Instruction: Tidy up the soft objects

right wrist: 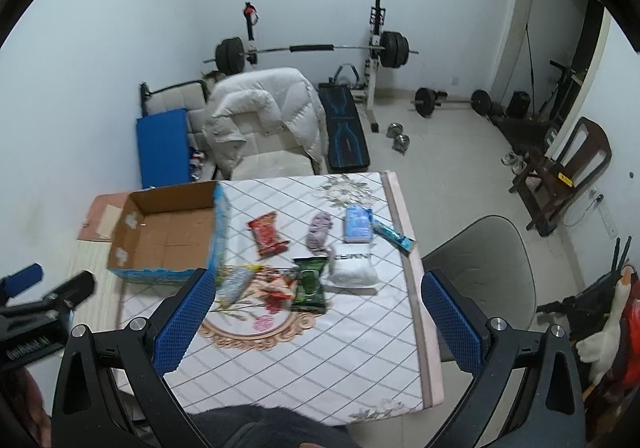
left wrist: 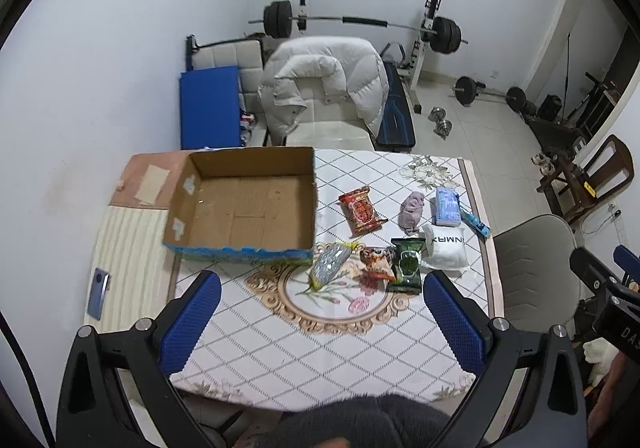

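An open cardboard box with nothing inside stands at the table's left. To its right lie soft items: a red snack packet, a purple cloth, a blue tissue pack, a white pack, a green wipes pack, a silver packet and an orange packet. My left gripper and right gripper hover open and empty above the table's near side.
The table has a patterned cloth. A phone lies at its left edge. A grey chair stands to the right, a chair with a white jacket behind, with weight gear beyond.
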Tool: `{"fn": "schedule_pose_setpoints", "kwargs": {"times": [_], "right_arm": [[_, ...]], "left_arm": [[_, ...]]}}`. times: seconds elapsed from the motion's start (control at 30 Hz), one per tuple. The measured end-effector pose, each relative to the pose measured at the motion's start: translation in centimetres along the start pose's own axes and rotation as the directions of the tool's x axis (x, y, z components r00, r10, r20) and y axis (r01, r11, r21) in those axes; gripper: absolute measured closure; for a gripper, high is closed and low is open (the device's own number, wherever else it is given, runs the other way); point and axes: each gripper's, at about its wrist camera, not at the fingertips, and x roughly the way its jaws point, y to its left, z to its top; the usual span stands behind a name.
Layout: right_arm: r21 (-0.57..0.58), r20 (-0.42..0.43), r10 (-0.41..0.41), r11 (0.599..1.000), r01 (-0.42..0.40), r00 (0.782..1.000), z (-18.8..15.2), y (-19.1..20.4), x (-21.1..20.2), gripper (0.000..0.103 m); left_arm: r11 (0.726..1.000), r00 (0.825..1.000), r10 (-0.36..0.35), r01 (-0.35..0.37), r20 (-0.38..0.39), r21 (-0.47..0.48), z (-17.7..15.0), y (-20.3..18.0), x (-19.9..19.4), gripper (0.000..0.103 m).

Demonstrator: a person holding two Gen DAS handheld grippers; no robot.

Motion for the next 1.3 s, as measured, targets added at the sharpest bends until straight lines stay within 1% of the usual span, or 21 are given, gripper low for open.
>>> {"fn": "schedule_pose_setpoints", "kwargs": {"times": [0.13,0.23,0.27,0.33,0.37,0.43,0.5,0.53,0.57,0.67,0.77,0.83,0.9,0.93,0.97,1.0,1.07,1.1,1.17,1.2,1.3], "right_arm": [[0.008,-0.143,0.001,1.000,0.000,0.990,1.2,-2.7,9.1,0.000],[0.038,-0.303,0.019,0.999,-0.008,0.953,1.1,-5.0,19.0,0.000],[0.045,-0.342,0.016,0.999,0.000,0.940,0.9,-5.7,22.1,0.000],[0.061,-0.420,0.014,0.998,0.013,0.907,0.4,-7.0,28.6,0.000],[0.070,-0.449,0.022,0.998,0.010,0.893,0.1,-7.4,31.2,0.000],[0.075,-0.520,0.030,0.997,0.011,0.854,-0.4,-7.8,36.5,0.000],[0.066,-0.569,0.025,0.998,0.015,0.822,-0.8,-7.9,40.4,0.000],[0.067,-0.593,0.029,0.998,0.014,0.804,-1.0,-8.0,42.2,0.000],[0.072,-0.611,0.034,0.997,0.012,0.791,-1.2,-8.1,43.6,0.000],[0.080,-0.643,0.065,0.997,-0.018,0.763,-1.7,-8.0,46.3,0.000],[0.086,-0.676,0.087,0.996,-0.039,0.731,-2.2,-7.6,48.0,0.000],[0.098,-0.702,0.102,0.994,-0.046,0.705,-2.6,-7.7,49.2,0.000],[0.113,-0.714,0.116,0.992,-0.049,0.690,-3.0,-7.7,50.3,0.000],[0.120,-0.724,0.121,0.992,-0.049,0.679,-3.3,-7.6,50.9,0.000],[0.123,-0.735,0.122,0.991,-0.045,0.667,-3.6,-7.5,51.4,0.000],[0.118,-0.746,0.115,0.992,-0.040,0.656,-3.9,-7.4,51.9,0.000],[0.118,-0.762,0.100,0.993,-0.015,0.639,-4.7,-7.5,52.6,0.012],[0.134,-0.760,0.110,0.991,-0.011,0.641,-4.8,-7.7,52.5,0.015],[0.136,-0.743,0.102,0.991,0.000,0.662,-4.6,-8.0,51.4,0.028],[0.137,-0.739,0.099,0.991,0.005,0.667,-4.5,-8.2,50.6,0.029],[0.145,-0.695,0.119,0.989,-0.024,0.709,-3.5,-8.5,46.7,0.031]], "left_arm": [[0.998,0.998,0.012,-0.007,-0.069,0.061,2.1,-2.0,7.9,0.000],[0.990,0.984,0.053,-0.030,-0.169,0.137,2.6,-4.4,15.3,0.000],[0.990,0.975,0.042,-0.010,-0.220,0.143,2.6,-5.0,18.1,0.000],[0.991,0.948,0.009,0.035,-0.318,0.132,2.3,-5.9,22.8,0.000],[0.989,0.923,-0.004,0.061,-0.385,0.135,2.0,-6.6,26.0,0.001],[0.989,0.893,-0.006,0.071,-0.450,0.129,1.5,-7.5,29.6,0.008],[0.990,0.849,-0.012,0.085,-0.528,0.115,0.8,-8.4,33.9,0.011],[0.990,0.838,-0.013,0.085,-0.546,0.108,0.5,-8.7,35.0,0.013],[0.990,0.817,-0.017,0.093,-0.576,0.104,0.1,-9.2,36.7,0.016],[0.988,0.776,-0.022,0.113,-0.630,0.104,-0.6,-10.1,39.9,0.016],[0.986,0.744,-0.024,0.127,-0.668,0.105,-1.5,-10.8,42.4,0.016],[0.986,0.721,-0.027,0.132,-0.692,0.100,-2.3,-10.9,43.9,0.031],[0.987,0.701,-0.030,0.135,-0.713,0.091,-2.8,-11.0,45.2,0.060],[0.988,0.686,-0.036,0.136,-0.726,0.080,-3.4,-10.9,45.7,0.064],[0.988,0.684,-0.035,0.131,-0.728,0.076,-3.7,-10.8,45.9,0.064],[0.990,0.692,-0.037,0.126,-0.721,0.070,-3.9,-10.6,45.8,0.065],[0.991,0.705,-0.033,0.112,-0.708,0.066,-4.2,-10.4,45.3,0.069],[0.992,0.714,-0.027,0.103,-0.699,0.067,-4.3,-10.2,44.8,0.069],[0.994,0.743,-0.022,0.090,-0.669,0.068,-3.9,-9.5,42.9,0.070],[0.994,0.760,-0.027,0.088,-0.650,0.063,-3.6,-9.0,41.7,0.070],[0.994,0.817,-0.061,0.100,-0.573,0.037,-2.3,-7.7,36.7,0.070]]}}
